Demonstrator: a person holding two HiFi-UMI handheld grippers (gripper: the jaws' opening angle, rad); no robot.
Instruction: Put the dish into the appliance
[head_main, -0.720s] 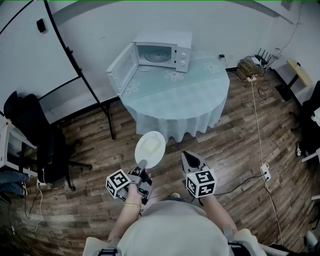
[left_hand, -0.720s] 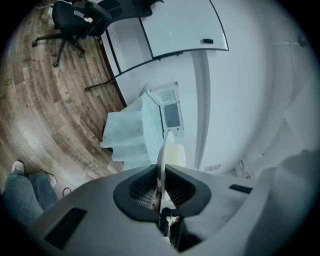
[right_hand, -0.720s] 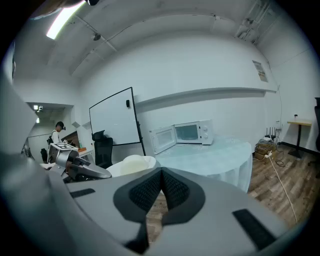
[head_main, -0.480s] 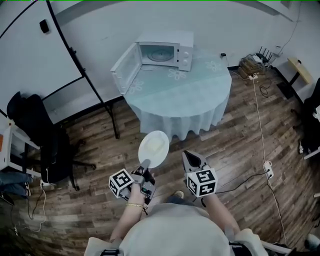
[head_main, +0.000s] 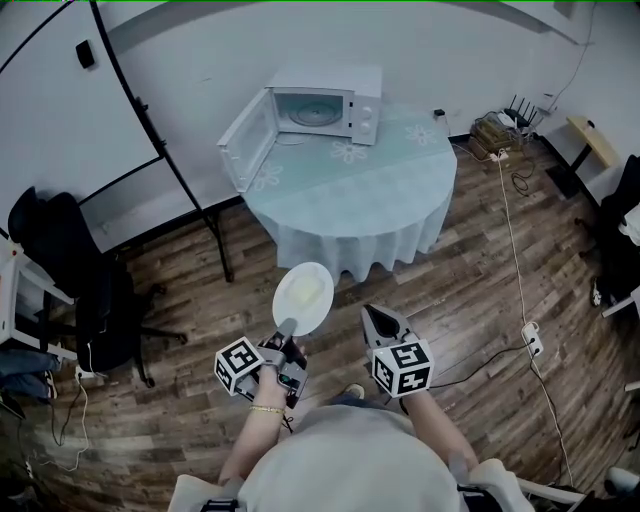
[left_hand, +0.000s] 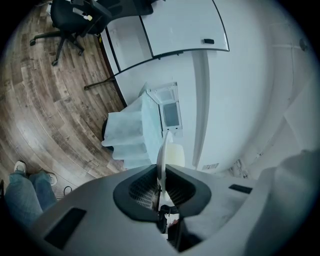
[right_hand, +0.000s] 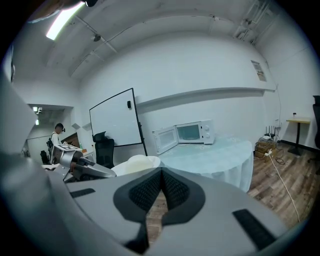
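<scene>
A white dish (head_main: 303, 297) is held over the wooden floor by its near rim, with my left gripper (head_main: 285, 328) shut on it. In the left gripper view the dish (left_hand: 162, 152) stands edge-on between the pads. My right gripper (head_main: 372, 315) hangs beside it, shut and empty; in its own view (right_hand: 161, 176) the pads meet with nothing between them. The white microwave (head_main: 320, 103) stands at the back of the round table (head_main: 380, 210), its door swung open to the left. Its turntable shows inside. Both grippers are well short of the table.
A black office chair (head_main: 70, 270) stands at the left. A whiteboard stand's black leg (head_main: 195, 200) reaches the floor left of the table. A cable and power strip (head_main: 528, 345) lie on the floor at the right. A person (right_hand: 57, 132) is far off.
</scene>
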